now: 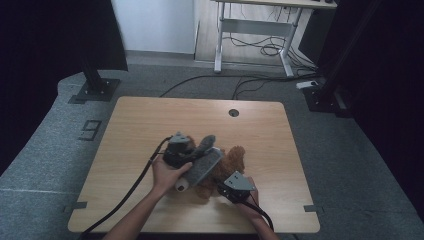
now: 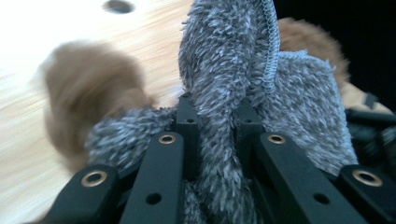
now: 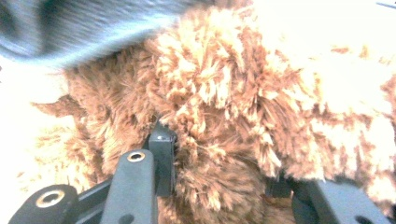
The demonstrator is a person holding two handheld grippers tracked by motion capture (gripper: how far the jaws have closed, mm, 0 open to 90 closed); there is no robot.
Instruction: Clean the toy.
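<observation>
A brown plush toy (image 1: 231, 162) lies on the wooden table (image 1: 140, 125), partly covered by a fluffy grey cloth (image 1: 204, 164). My left gripper (image 1: 192, 148) is shut on a fold of that grey cloth (image 2: 219, 140), which rises between its two jaws in the left gripper view, with the plush toy (image 2: 88, 93) blurred behind. My right gripper (image 1: 224, 186) sits at the toy's near side. Its jaws are pressed into the brown fur (image 3: 219, 121), shut on a thick tuft of the plush toy. A pale cylinder end (image 1: 180, 186) sticks out under the cloth.
A round cable hole (image 1: 233, 112) sits near the table's far edge. Black cables (image 1: 130, 192) trail from both grippers toward the near edge. Dark stands (image 1: 95, 85) and a desk frame (image 1: 255, 35) stand on the floor beyond the table.
</observation>
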